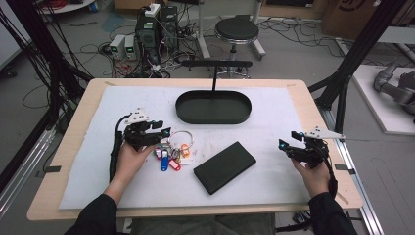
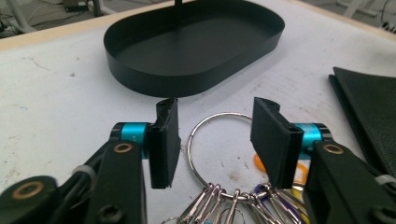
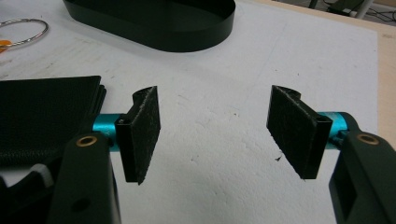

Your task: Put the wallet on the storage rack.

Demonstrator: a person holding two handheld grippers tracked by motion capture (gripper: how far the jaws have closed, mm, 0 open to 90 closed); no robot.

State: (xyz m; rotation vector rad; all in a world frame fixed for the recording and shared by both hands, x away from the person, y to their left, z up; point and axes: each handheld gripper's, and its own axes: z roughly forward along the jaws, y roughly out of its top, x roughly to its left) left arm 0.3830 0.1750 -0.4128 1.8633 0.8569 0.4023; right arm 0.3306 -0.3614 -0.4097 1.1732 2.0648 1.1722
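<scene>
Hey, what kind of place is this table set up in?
Probably a robotics lab or workshop: cables and electronics boxes sprawl over the floor, a black frame surrounds the table, and a grey robot arm lies at the right.

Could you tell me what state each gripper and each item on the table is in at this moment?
left gripper: open, jaws either side of the key ring, not closed on it.
right gripper: open, holding nothing, over bare mat.
key ring: lying flat on the mat, keys and coloured tags attached.
black tray: upright, empty.
black wallet: closed, lying flat.
</scene>
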